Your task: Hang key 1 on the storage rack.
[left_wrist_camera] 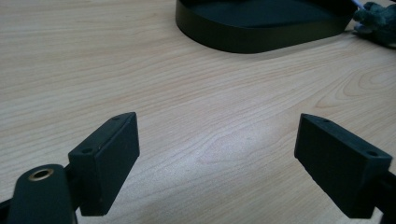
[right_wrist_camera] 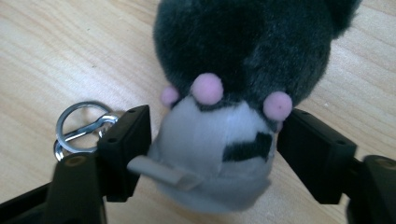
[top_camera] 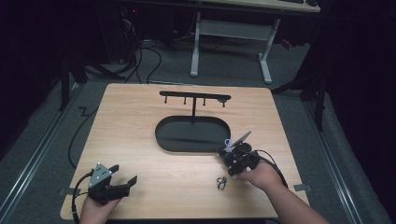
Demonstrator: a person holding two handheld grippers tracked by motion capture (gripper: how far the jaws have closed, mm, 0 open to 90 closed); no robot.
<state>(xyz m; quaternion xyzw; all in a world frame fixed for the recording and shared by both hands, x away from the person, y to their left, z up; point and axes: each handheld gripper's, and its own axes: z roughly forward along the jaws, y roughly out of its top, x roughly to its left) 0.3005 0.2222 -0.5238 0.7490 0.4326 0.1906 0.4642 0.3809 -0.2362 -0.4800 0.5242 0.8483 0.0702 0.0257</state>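
A dark grey plush toy (right_wrist_camera: 243, 42) with pink dots and a pale grey face sits between the jaws of my right gripper (right_wrist_camera: 217, 119). Both pads press its sides, just over the wooden table (right_wrist_camera: 56, 51). In the high view this gripper (top_camera: 231, 151) is at the near right rim of the black oval tray (top_camera: 161, 140). A silver key ring with a clip (right_wrist_camera: 79, 128) lies on the wood beside the left jaw, and in the high view the key ring (top_camera: 221, 183) is near my right hand. My left gripper (top_camera: 125, 173) rests at the front left, open and empty (left_wrist_camera: 217, 126).
A black stand with a crossbar of small hooks (top_camera: 194, 97) rises from the tray's far side. The tray wall (left_wrist_camera: 261, 37) lies ahead of the left gripper, with the plush (left_wrist_camera: 378, 21) at its right end. A white desk frame (top_camera: 233, 32) and cables stand beyond the table.
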